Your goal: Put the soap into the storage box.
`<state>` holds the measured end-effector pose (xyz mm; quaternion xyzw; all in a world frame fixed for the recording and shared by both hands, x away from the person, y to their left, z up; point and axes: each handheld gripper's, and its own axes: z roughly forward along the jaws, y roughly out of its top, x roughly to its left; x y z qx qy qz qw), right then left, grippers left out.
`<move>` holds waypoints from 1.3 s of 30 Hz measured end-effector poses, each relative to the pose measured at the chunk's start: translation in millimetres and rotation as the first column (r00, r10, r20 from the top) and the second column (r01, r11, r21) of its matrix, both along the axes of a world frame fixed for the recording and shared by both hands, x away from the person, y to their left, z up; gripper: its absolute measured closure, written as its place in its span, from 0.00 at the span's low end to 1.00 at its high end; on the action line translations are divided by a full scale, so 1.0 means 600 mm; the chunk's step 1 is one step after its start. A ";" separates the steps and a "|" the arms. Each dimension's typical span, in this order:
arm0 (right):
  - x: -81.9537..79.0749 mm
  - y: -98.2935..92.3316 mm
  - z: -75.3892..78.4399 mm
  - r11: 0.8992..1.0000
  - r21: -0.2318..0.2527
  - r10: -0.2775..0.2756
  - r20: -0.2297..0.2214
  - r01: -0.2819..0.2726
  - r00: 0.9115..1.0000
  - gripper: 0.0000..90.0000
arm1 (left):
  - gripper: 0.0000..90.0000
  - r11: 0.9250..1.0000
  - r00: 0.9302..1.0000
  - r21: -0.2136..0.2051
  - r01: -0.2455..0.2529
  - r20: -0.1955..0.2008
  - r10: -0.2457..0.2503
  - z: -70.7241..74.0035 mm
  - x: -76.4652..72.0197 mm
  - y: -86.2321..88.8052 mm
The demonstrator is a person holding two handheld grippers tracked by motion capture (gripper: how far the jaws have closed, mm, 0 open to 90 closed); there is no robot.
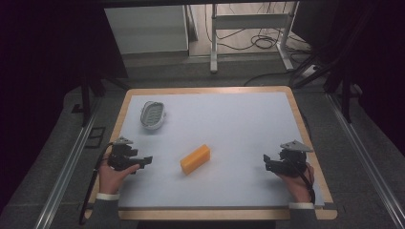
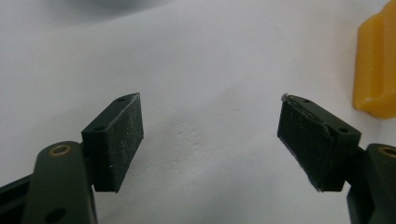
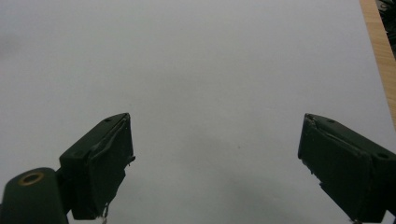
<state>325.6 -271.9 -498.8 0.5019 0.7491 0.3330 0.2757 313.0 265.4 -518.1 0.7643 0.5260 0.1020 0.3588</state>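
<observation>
Both the left gripper (image 1: 143,162) and right gripper (image 1: 268,163) rest on the table (image 1: 239,119) with jaws spread apart, the yellow block (image 1: 195,159) lying between them, nearer the left one.
</observation>
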 end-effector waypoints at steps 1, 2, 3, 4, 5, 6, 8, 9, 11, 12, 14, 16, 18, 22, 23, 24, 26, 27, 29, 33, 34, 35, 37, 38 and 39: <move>0.000 0.000 0.000 1.000 0.000 0.000 0.000 0.000 1.000 0.12 | 0.25 1.000 1.000 0.002 -0.002 -0.001 0.002 0.000 0.001 0.001; 0.001 -0.003 0.000 1.000 0.001 0.000 0.002 0.000 1.000 0.12 | 0.25 1.000 1.000 0.002 -0.007 0.000 0.007 0.001 0.001 0.002; 0.001 -0.003 0.000 1.000 0.001 0.000 0.002 0.000 1.000 0.12 | 0.25 1.000 1.000 0.002 -0.007 0.000 0.007 0.001 0.001 0.002; 0.000 -0.004 -0.002 1.000 0.004 0.004 0.002 -0.004 1.000 0.12 | 0.26 1.000 1.000 0.004 -0.011 0.002 0.011 0.001 0.002 0.003; 0.000 -0.004 -0.002 1.000 0.004 0.004 0.002 -0.004 1.000 0.12 | 0.26 1.000 1.000 0.004 -0.011 0.002 0.011 0.001 0.002 0.003; 0.000 -0.004 -0.002 1.000 0.003 0.008 -0.001 -0.008 1.000 0.12 | 0.26 1.000 1.000 0.009 -0.010 0.002 0.010 0.001 0.001 0.003; -0.002 -0.001 -0.002 1.000 -0.004 0.009 -0.002 -0.009 1.000 0.12 | 0.27 1.000 1.000 0.004 -0.003 0.004 0.003 0.003 0.000 0.002; -0.002 -0.001 -0.002 1.000 -0.004 0.009 -0.002 -0.009 1.000 0.12 | 0.27 1.000 1.000 0.004 -0.003 0.004 0.003 0.003 0.000 0.002; -0.004 0.001 0.000 1.000 -0.007 0.007 0.009 -0.007 1.000 0.12 | 0.27 1.000 1.000 0.005 -0.001 0.009 0.001 0.004 -0.001 0.000; -0.005 0.001 0.002 1.000 -0.008 0.009 0.014 -0.009 1.000 0.12 | 0.27 1.000 1.000 0.007 0.003 0.010 -0.003 0.004 -0.001 -0.001; -0.006 0.000 0.003 1.000 -0.010 0.006 0.014 -0.006 1.000 0.12 | 0.27 1.000 1.000 0.005 0.004 0.007 -0.004 0.004 -0.001 -0.002; -0.006 -0.002 0.003 1.000 -0.012 -0.001 0.009 0.002 1.000 0.12 | 0.27 1.000 1.000 -0.011 0.009 -0.001 -0.009 0.004 0.000 -0.003; -0.007 -0.003 0.003 1.000 -0.016 -0.012 0.008 0.012 1.000 0.12 | 0.28 1.000 1.000 -0.015 0.013 -0.002 -0.013 0.006 -0.001 -0.003; -0.009 -0.004 0.001 1.000 -0.015 -0.015 0.010 0.015 1.000 0.12 | 0.28 0.999 1.000 -0.043 0.004 -0.001 -0.005 0.011 -0.003 0.000; -0.009 -0.004 0.001 1.000 -0.015 -0.015 0.010 0.015 1.000 0.12 | 0.28 0.999 1.000 -0.043 0.004 -0.001 -0.005 0.011 -0.003 0.000; -0.009 -0.004 0.001 1.000 -0.017 -0.012 0.009 0.013 1.000 0.12 | 0.28 0.999 1.000 -0.049 -0.009 -0.002 0.009 0.012 -0.002 0.004; -0.008 -0.010 0.001 1.000 -0.003 -0.016 0.010 0.016 1.000 0.12 | 0.29 0.998 1.000 -0.058 -0.025 -0.005 0.025 0.015 -0.002 0.008; -0.008 -0.010 0.001 1.000 -0.003 -0.016 0.010 0.016 1.000 0.12 | 0.29 0.998 1.000 -0.060 -0.031 -0.004 0.031 0.016 -0.003 0.009; -0.009 -0.013 0.002 1.000 0.011 -0.017 0.014 0.017 1.000 0.12 | 0.30 0.998 0.999 -0.051 -0.036 -0.006 0.036 0.018 -0.003 0.009; -0.015 -0.015 0.009 0.999 0.032 -0.002 0.034 0.001 0.999 0.12 | 0.30 0.999 1.000 -0.031 -0.019 0.001 0.019 0.031 -0.007 0.001; -0.015 -0.015 0.010 1.000 0.031 -0.003 0.034 0.002 0.999 0.12 | 0.29 1.000 1.000 -0.027 -0.015 0.002 0.015 0.033 -0.007 0.000; -0.015 -0.015 0.010 1.000 0.031 -0.003 0.034 0.002 0.999 0.12 | 0.28 1.000 1.000 -0.027 -0.015 0.002 0.015 0.033 -0.007 0.000; -0.016 -0.014 0.009 1.000 0.030 -0.002 0.033 0.001 0.999 0.12 | 0.28 1.000 1.000 -0.029 0.000 0.007 0.001 0.045 -0.009 -0.003; -0.016 -0.014 0.009 1.000 0.029 -0.002 0.033 0.001 0.999 0.12 | 0.28 1.000 1.000 -0.031 0.005 0.009 -0.005 0.049 -0.008 -0.003; -0.016 -0.014 0.009 1.000 0.029 -0.002 0.033 0.001 0.999 0.12 | 0.28 1.000 1.000 -0.031 0.005 0.009 -0.005 0.049 -0.008 -0.003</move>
